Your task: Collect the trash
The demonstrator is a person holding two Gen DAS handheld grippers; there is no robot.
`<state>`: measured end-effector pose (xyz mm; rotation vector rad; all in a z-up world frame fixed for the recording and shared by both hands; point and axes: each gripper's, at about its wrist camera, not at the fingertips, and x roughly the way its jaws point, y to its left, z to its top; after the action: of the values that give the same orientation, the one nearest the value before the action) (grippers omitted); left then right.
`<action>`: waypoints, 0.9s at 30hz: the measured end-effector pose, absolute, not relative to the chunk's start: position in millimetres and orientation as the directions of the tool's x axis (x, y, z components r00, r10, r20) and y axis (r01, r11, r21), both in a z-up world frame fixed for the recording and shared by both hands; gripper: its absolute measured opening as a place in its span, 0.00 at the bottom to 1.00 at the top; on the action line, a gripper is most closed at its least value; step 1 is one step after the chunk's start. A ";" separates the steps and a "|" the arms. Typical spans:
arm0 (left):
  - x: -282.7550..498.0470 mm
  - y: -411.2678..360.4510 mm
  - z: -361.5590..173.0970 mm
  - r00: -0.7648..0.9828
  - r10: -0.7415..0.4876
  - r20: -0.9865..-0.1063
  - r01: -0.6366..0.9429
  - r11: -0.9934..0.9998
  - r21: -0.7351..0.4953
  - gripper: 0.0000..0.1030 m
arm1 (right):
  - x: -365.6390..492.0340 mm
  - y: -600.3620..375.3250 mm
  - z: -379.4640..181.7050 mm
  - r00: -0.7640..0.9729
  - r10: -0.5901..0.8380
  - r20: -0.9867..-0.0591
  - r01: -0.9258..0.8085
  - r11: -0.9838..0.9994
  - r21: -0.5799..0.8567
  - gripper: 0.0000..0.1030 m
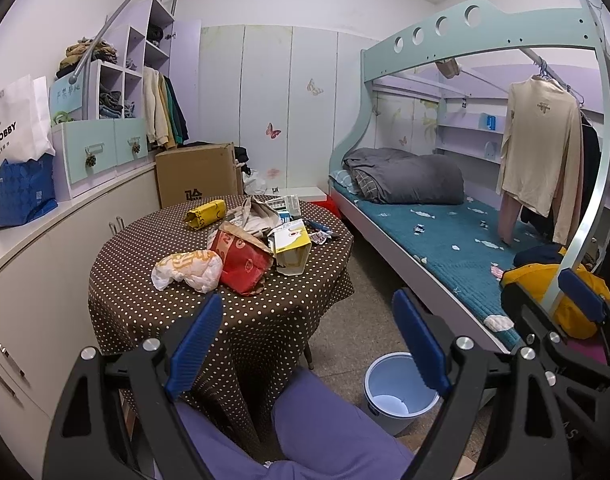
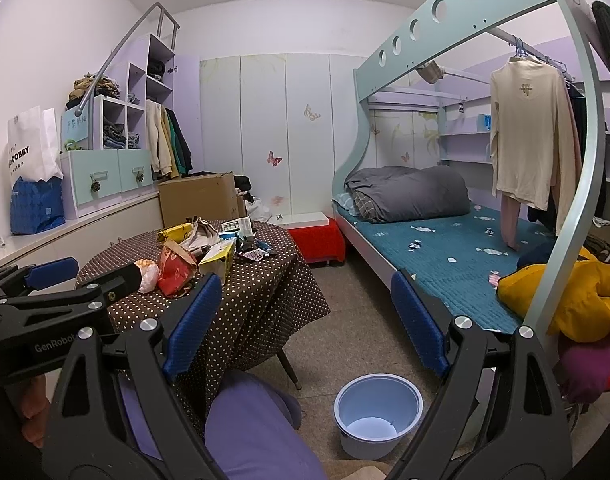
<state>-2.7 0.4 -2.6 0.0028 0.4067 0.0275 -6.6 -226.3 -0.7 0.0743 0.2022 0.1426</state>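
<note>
Both the left gripper [image 1: 309,344] and the right gripper [image 2: 305,328] have their blue fingers spread wide apart on nothing, held side by side above the person's purple-clad knees [image 1: 329,420]. Ahead of the left, trash [image 1: 241,240] is heaped on the dotted round table [image 1: 185,312]: crumpled white wrapper [image 1: 189,270], red paper bag [image 1: 245,260], yellow carton [image 1: 291,246]. The pale-blue bin [image 2: 379,414] sits on the floor between table and bed [image 2: 445,252].

— Was there room over the table [image 1: 145,300]?
— Its near edge lay bare; trash [image 1: 241,240] crowded the middle.
— And the bucket [image 2: 379,416]?
— Open floor around it, knees [image 1: 325,420] just beside, bed frame [image 2: 385,272] near behind.
</note>
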 end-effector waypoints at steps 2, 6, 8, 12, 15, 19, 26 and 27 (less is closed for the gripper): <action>-2.6 0.3 -2.7 0.917 0.028 -0.397 -0.027 1.000 0.007 0.82 | -6.3 -226.2 -0.6 0.969 0.150 -0.196 -0.135 0.987 0.090 0.83; -1.2 0.3 -4.0 0.915 0.033 -0.402 -0.031 0.999 0.011 0.82 | -6.2 -224.4 -1.7 0.969 0.147 -0.200 -0.132 0.988 0.086 0.83; -1.0 0.0 -4.5 0.914 0.034 -0.404 -0.032 0.999 0.010 0.82 | -6.4 -224.3 -2.4 0.969 0.146 -0.201 -0.131 0.988 0.086 0.83; -0.9 0.3 -5.5 0.913 0.034 -0.406 -0.033 0.999 0.010 0.82 | -7.1 -224.5 -2.9 0.968 0.145 -0.202 -0.130 0.988 0.087 0.83; -1.5 -0.1 -5.4 0.914 0.036 -0.405 -0.034 0.999 0.011 0.82 | -7.6 -224.7 -3.4 0.968 0.144 -0.204 -0.129 0.988 0.088 0.83; -1.3 -0.3 -5.0 0.914 0.034 -0.405 -0.033 0.999 0.011 0.82 | -8.1 -224.9 -3.6 0.969 0.143 -0.203 -0.128 0.988 0.087 0.83; -1.4 0.1 -5.0 0.913 0.036 -0.407 -0.034 0.999 0.012 0.82 | -7.6 -224.6 -4.1 0.967 0.147 -0.207 -0.130 0.987 0.091 0.83; -1.5 0.2 -5.0 0.913 0.034 -0.406 -0.033 0.999 0.010 0.82 | -6.7 -225.6 -2.5 0.967 0.147 -0.208 -0.130 0.987 0.092 0.83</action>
<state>-1.5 0.2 -5.0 0.0034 0.4183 0.0347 -6.7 -225.6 -2.5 0.0784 0.2158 0.1399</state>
